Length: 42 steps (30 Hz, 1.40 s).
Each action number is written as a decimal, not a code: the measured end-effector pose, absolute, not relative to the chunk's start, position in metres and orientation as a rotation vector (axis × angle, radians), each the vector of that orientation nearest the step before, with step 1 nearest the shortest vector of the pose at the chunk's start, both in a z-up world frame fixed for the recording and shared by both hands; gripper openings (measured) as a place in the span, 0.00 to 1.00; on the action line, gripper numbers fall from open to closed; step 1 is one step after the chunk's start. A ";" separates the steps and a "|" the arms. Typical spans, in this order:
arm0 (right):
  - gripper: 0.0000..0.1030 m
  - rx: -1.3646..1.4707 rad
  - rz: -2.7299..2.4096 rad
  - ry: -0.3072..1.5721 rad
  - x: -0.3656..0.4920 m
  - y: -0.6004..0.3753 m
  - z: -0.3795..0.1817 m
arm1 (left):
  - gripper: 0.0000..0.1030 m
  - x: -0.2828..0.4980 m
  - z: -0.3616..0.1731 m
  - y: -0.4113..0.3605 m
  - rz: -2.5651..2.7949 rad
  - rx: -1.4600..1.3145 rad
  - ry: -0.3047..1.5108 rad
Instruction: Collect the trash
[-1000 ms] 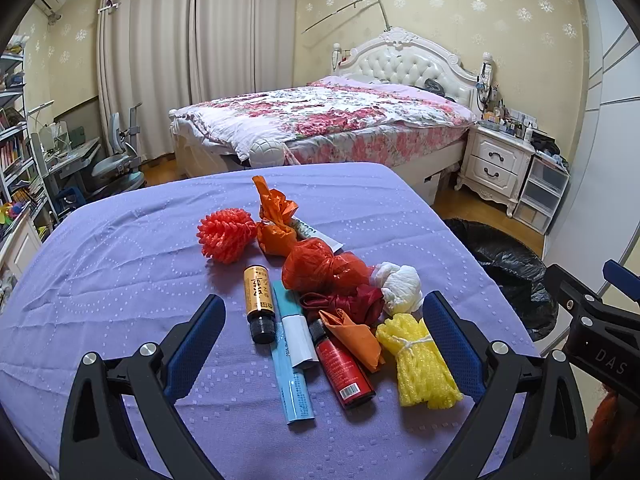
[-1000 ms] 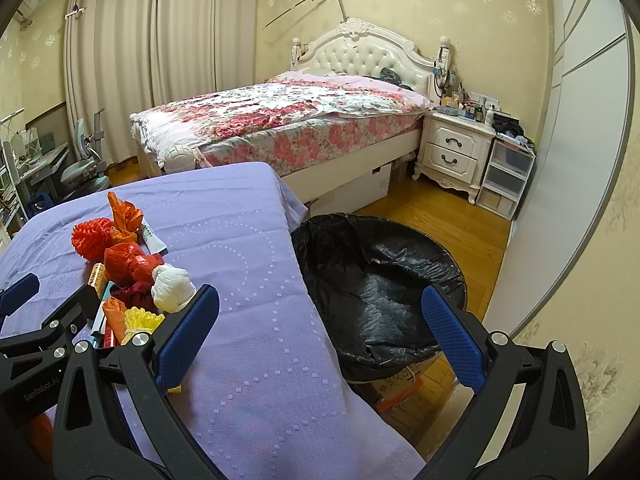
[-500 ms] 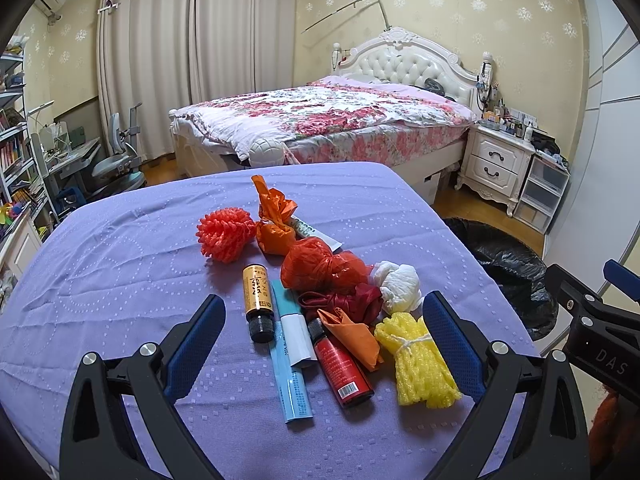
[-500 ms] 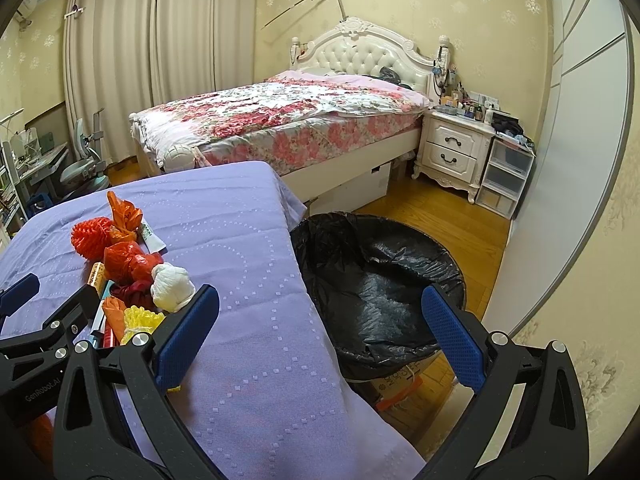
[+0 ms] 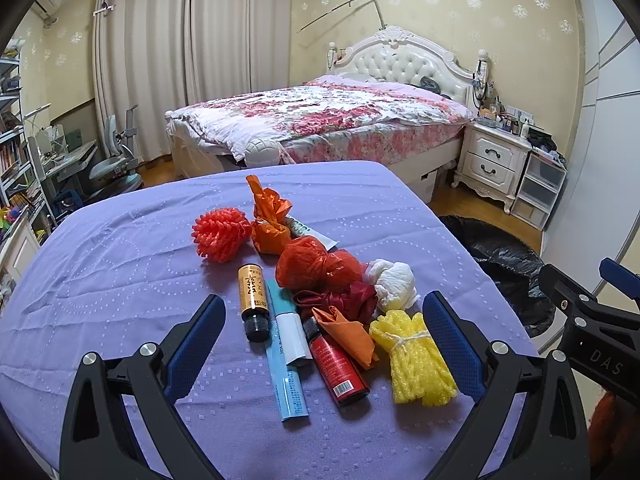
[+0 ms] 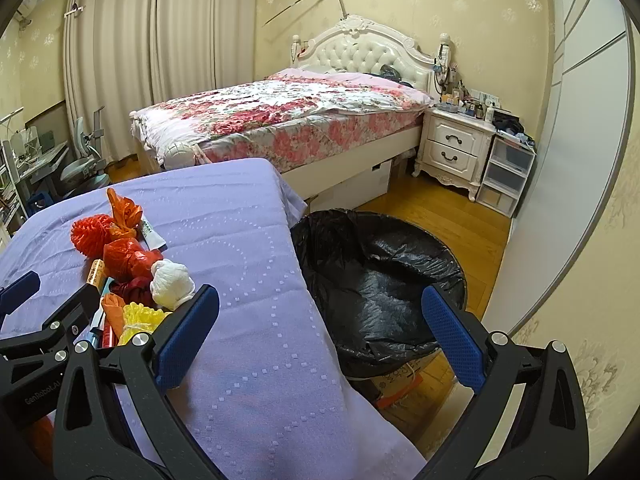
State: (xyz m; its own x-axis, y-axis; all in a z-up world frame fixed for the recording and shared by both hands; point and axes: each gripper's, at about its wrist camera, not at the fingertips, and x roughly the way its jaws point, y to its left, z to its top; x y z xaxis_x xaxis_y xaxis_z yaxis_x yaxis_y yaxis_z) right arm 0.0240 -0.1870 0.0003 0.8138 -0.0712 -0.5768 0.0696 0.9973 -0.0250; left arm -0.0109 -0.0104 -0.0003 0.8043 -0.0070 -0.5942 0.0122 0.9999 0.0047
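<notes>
A pile of trash lies on the purple tablecloth (image 5: 120,280): a red foam net ball (image 5: 220,234), an orange bag (image 5: 270,220), a red bag (image 5: 314,266), a white wad (image 5: 392,280), a yellow foam bundle (image 5: 416,360), a red can (image 5: 338,364), a brown bottle (image 5: 252,294) and a blue tube (image 5: 286,360). My left gripper (image 5: 320,336) is open and empty, just in front of the pile. My right gripper (image 6: 320,332) is open and empty over the table's right edge. The bin with a black liner (image 6: 380,280) stands on the floor to the right; it also shows in the left wrist view (image 5: 504,264).
A bed (image 5: 320,120) stands behind the table, with a white nightstand (image 5: 492,160) and plastic drawers (image 5: 540,188) to its right. A desk and chair (image 5: 112,160) stand at far left. A white wardrobe door (image 6: 580,160) rises right of the bin.
</notes>
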 end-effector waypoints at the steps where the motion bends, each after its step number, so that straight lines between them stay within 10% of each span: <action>1: 0.96 -0.003 -0.075 0.615 0.024 -0.187 0.000 | 0.93 -0.010 0.000 -0.010 -0.011 0.008 0.637; 20: 0.90 0.007 -0.037 0.647 0.021 -0.177 -0.010 | 0.91 -0.016 0.011 0.013 0.040 0.025 0.632; 26: 0.88 -0.009 0.023 0.660 0.023 -0.157 -0.008 | 0.77 -0.015 0.007 0.041 0.095 0.009 0.659; 42: 0.65 -0.067 0.190 0.781 0.026 -0.095 -0.034 | 0.77 -0.022 -0.007 0.090 0.175 -0.016 0.703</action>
State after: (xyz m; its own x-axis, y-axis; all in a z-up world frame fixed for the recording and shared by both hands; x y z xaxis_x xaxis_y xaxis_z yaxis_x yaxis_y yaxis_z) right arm 0.0261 -0.0945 -0.0345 0.6939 0.1452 -0.7053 -0.1948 0.9808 0.0103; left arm -0.0215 0.0905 -0.0071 0.7486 0.1551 -0.6446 -0.1657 0.9852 0.0446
